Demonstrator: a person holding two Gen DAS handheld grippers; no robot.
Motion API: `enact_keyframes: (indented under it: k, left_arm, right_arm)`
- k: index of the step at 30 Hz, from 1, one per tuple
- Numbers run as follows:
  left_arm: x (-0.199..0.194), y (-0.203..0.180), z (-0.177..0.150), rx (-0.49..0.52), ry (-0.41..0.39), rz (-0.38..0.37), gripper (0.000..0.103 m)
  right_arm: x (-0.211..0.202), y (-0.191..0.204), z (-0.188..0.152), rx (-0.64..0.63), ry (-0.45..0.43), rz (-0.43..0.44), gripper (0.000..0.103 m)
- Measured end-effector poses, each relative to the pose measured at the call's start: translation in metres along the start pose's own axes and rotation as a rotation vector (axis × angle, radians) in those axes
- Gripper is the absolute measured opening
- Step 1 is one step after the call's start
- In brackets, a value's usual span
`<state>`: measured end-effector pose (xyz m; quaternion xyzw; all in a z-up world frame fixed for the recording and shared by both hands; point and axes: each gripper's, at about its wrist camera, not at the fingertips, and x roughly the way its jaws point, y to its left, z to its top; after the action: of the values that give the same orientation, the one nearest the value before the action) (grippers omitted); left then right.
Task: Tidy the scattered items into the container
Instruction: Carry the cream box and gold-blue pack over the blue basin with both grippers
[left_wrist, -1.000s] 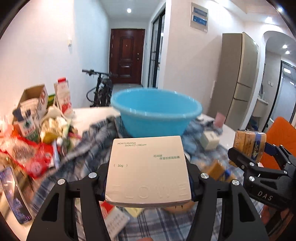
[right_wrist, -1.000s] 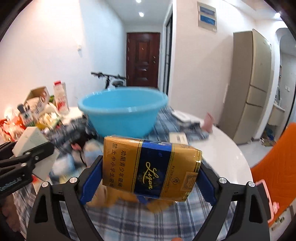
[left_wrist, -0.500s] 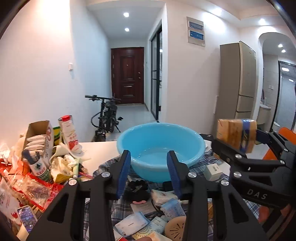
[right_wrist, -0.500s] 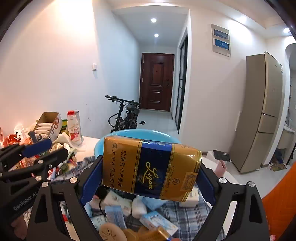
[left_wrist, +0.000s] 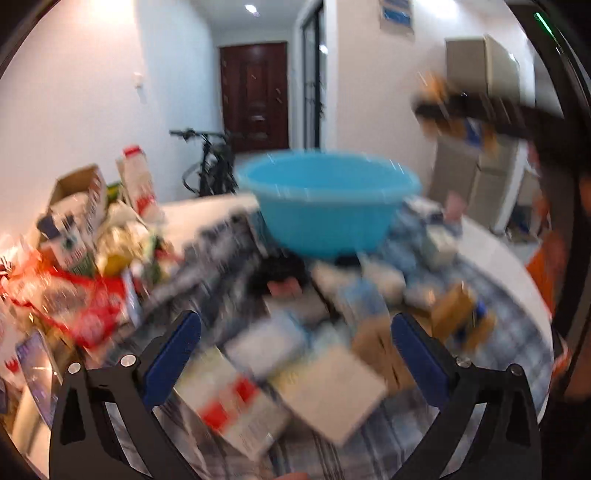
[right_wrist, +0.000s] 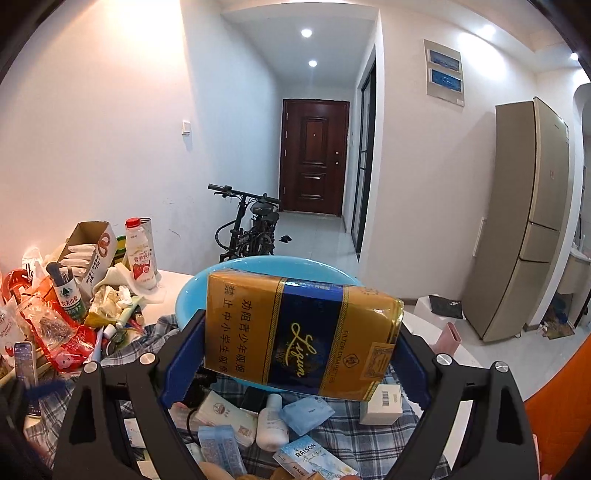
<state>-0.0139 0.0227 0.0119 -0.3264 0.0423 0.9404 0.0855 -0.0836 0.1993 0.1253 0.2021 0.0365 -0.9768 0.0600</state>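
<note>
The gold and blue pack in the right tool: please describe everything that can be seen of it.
The gold and blue pack is a glossy, film-wrapped soft cigarette pack, gold with a dark blue band, gold script lettering and Chinese text. It lies sideways and slightly tilted, clamped at both ends between the blue pads of the right tool. It hangs above the cluttered plaid cloth, in front of the blue basin.

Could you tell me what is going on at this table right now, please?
A person is tidying loose items off a checked cloth into a blue basin, with a gripper in each hand. The right gripper is clamped on a gold and blue cigarette carton, held up in front of the basin. The left gripper is empty, its jaws opening wide above the pile of small boxes and packets; that view is blurred.
</note>
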Motion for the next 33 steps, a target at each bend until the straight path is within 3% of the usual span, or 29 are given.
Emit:
enact_keyframes:
  k: [4, 7, 8, 9, 15, 18, 25, 33]
  left_arm:
    - [0.021, -0.018, -0.018, 0.051, 0.056, 0.051, 0.103]
    - [0.031, -0.021, -0.024, 0.037, 0.077, 0.04, 0.102]
    - [0.032, -0.019, -0.026, 0.024, 0.081, 0.029, 0.094]
    - [0.034, -0.018, -0.028, 0.006, 0.088, 0.014, 0.078]
    - [0.033, -0.01, -0.029, -0.073, 0.092, -0.032, 0.077]
    - [0.022, -0.003, -0.022, -0.11, 0.056, -0.046, 0.077]
    - [-0.009, 0.001, 0.021, -0.074, -0.072, -0.012, 0.077]
    - [-0.029, 0.013, 0.111, -0.054, -0.225, 0.013, 0.078]
  right_arm:
    - [0.001, -0.001, -0.008, -0.006, 0.011, 0.008, 0.092]
    - [0.001, 0.001, -0.015, -0.016, 0.024, 0.011, 0.092]
    - [0.001, 0.001, -0.017, -0.018, 0.027, 0.011, 0.092]
    - [0.001, 0.0, -0.019, -0.018, 0.029, 0.011, 0.092]
    - [-0.001, -0.003, -0.023, -0.013, 0.029, 0.011, 0.092]
    - [-0.004, -0.002, -0.024, -0.019, 0.025, 0.013, 0.092]
    - [-0.001, -0.004, -0.017, -0.012, 0.028, 0.02, 0.092]
    - [0.008, -0.012, 0.019, 0.0, 0.011, 0.021, 0.092]
